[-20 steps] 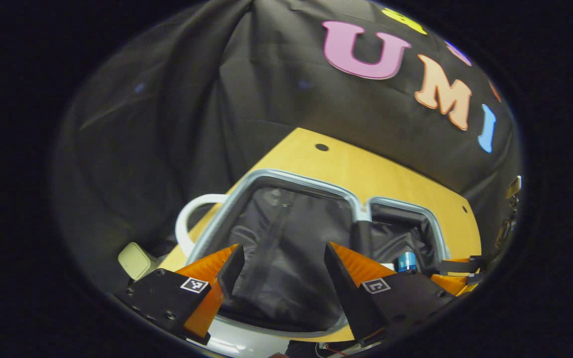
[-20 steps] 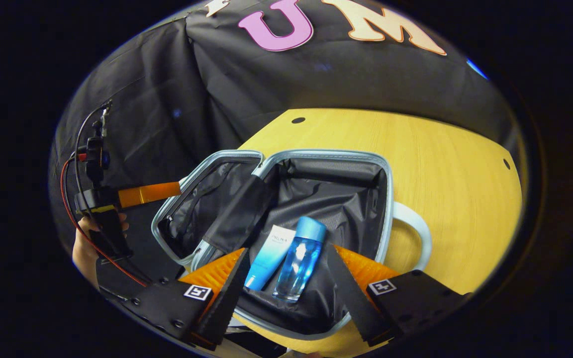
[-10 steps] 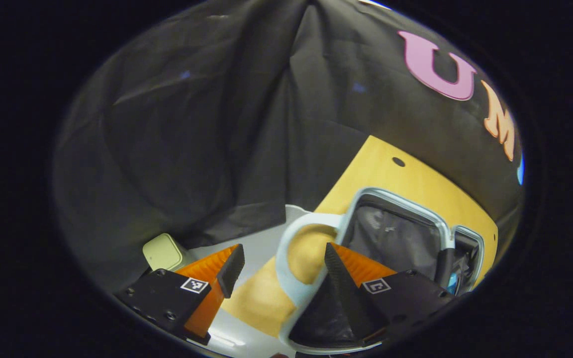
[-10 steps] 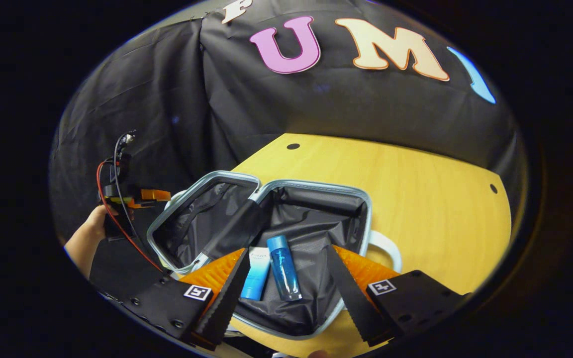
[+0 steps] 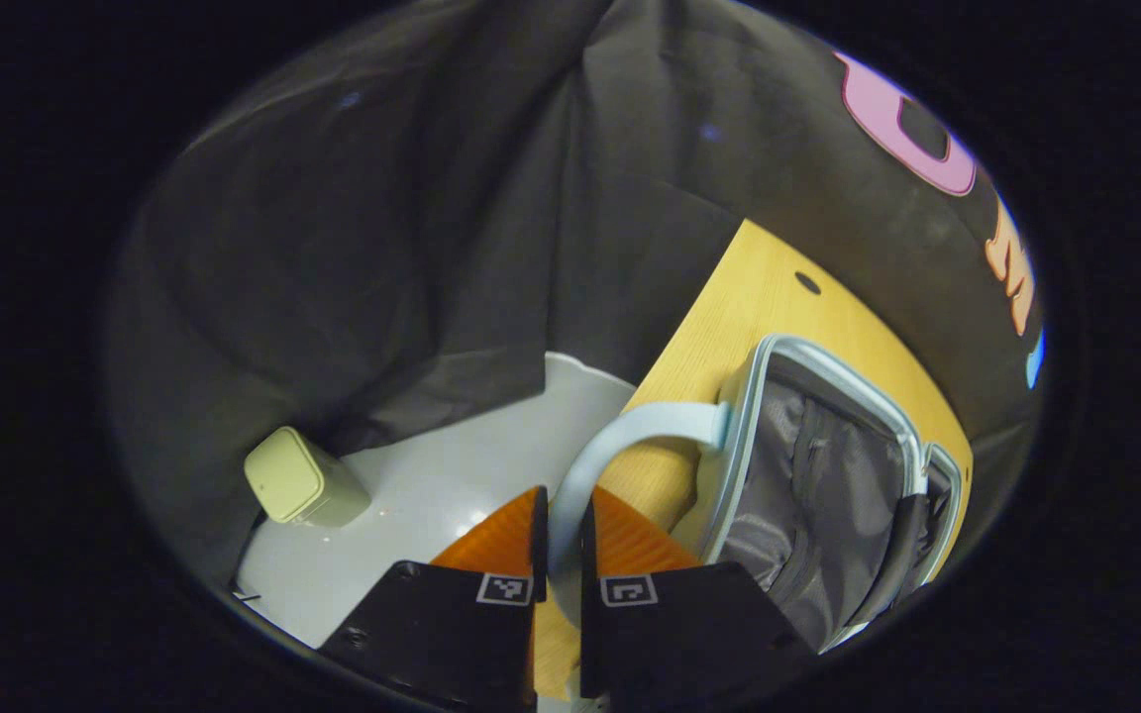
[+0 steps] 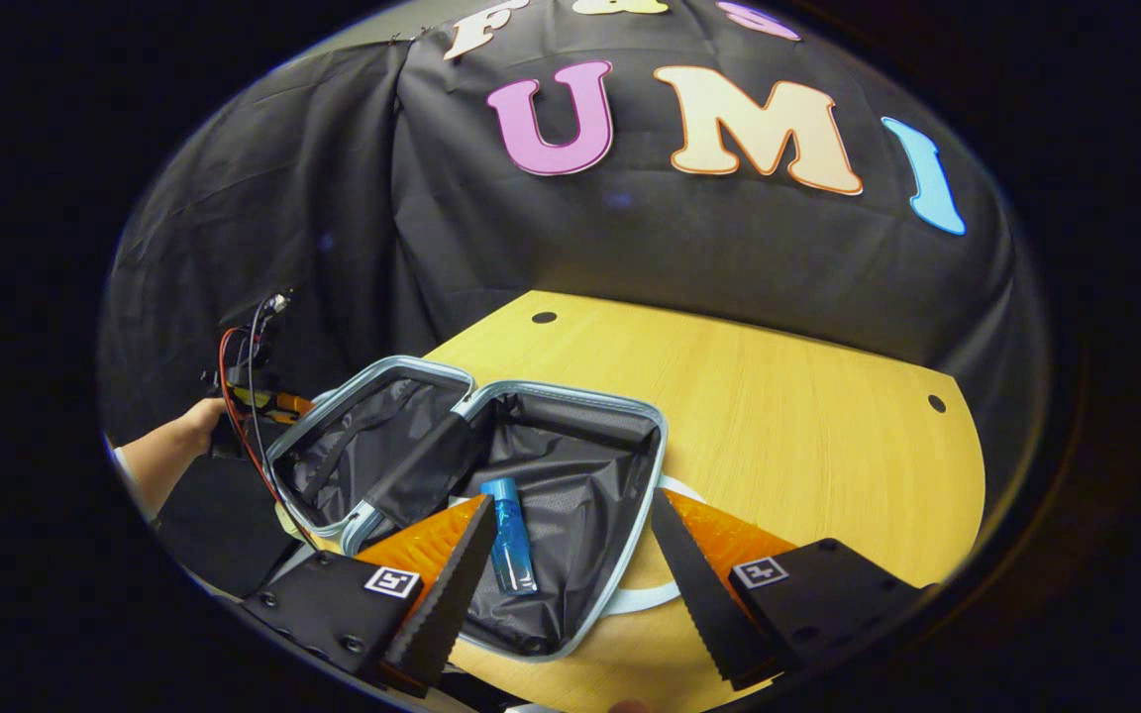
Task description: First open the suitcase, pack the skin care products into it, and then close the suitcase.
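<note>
Left tool (image 5: 559, 540) pressed together on pale handle (image 5: 598, 451) of suitcase (image 5: 818, 495). Suitcase lies open on wooden tabletop (image 6: 778, 416), both halves flat. Blue bottle (image 6: 508, 535) lies inside right half. Right tool (image 6: 566, 564) spread wide, hovers above suitcase, holds nothing. Small beige box (image 5: 288, 477) on floor.

In the right gripper view, the left finger (image 6: 442, 579) covers whatever lies beside the bottle (image 6: 509, 535) in the suitcase (image 6: 570, 515). In the left gripper view, the handle (image 5: 600, 465) passes out of sight between the fingers (image 5: 536, 525).
</note>
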`<move>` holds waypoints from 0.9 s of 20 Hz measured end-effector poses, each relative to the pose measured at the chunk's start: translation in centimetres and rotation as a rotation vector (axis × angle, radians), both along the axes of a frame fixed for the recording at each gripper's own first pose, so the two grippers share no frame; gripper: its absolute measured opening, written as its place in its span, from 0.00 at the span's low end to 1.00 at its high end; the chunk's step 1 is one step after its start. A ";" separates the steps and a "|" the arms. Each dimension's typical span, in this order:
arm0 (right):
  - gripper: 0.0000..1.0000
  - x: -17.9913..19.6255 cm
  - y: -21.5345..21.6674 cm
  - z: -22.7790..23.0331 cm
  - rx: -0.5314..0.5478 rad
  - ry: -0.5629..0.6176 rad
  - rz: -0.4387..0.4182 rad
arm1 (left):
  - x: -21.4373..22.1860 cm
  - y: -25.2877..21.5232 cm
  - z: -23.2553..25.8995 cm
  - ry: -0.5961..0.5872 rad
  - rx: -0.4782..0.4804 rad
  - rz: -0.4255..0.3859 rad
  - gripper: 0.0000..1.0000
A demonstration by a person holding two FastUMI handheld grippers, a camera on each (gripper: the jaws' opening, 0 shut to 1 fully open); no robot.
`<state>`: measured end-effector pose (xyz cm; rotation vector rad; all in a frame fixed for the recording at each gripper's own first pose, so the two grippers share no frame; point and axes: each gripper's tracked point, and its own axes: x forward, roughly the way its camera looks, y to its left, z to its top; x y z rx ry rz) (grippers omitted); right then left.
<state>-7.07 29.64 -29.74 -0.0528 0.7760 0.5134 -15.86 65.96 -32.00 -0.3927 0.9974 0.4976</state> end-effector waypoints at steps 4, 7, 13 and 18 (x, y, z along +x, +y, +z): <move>0.98 0.3 -1.7 1.2 0.036 -0.056 -0.022 | 0.6 -0.4 3.5 -0.027 0.114 -0.040 0.00; 0.99 0.3 -3.2 1.9 0.045 -0.081 -0.014 | 1.1 -1.1 8.6 -0.047 0.239 -0.108 0.00; 0.98 0.5 -5.3 3.9 0.076 -0.117 0.031 | 3.5 -6.4 19.5 -0.210 0.314 -0.168 0.00; 0.98 1.0 -6.7 5.2 0.109 -0.142 0.063 | 5.6 -15.6 26.4 -0.326 0.336 -0.299 0.00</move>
